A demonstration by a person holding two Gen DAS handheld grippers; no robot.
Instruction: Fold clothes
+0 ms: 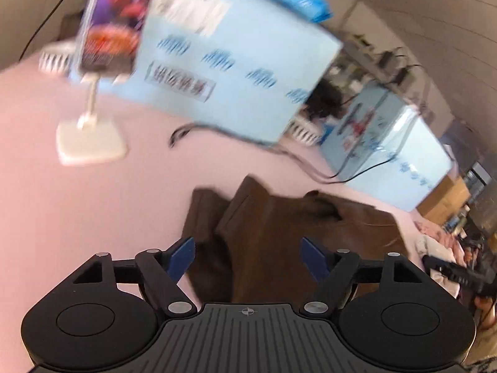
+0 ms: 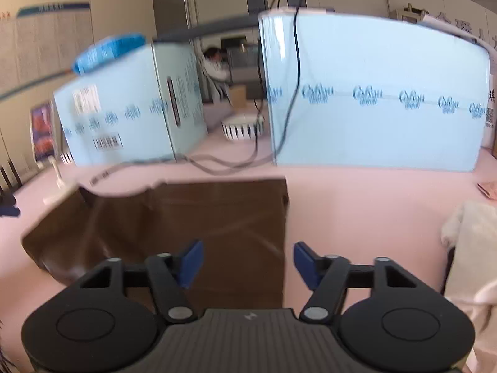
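The table (image 2: 357,211) carries a smooth, matte pink cover that extends ahead of and to both sides of the fingers in both views. Two large rectangular boxes (image 2: 376,99) in glossy pale blue wrap with repeated blue printed logos stand upright at the far side, well beyond the fingertips; dark cables (image 2: 217,161) run loosely along the table at their base. The brown garment (image 2: 198,214) lies flat on the table directly ahead of and beneath the right gripper (image 2: 248,261); its fabric is smooth with a slight sheen, its right edge is straight and passes between the two fingers, and its left portion is creased and uneven. Both blue finger pads (image 2: 192,261) of the right gripper stand well apart, holding nothing. In the left wrist view the same garment (image 1: 279,242) appears bunched into soft, overlapping folds ahead of and below the left gripper (image 1: 247,258), whose blue pads (image 1: 181,258) are likewise spread wide and empty. A cream-coloured cloth (image 2: 466,248) of soft, fuzzy texture lies right of the right fingers. A small white stand (image 1: 91,141) with a flat square base sits far left of the left fingers.
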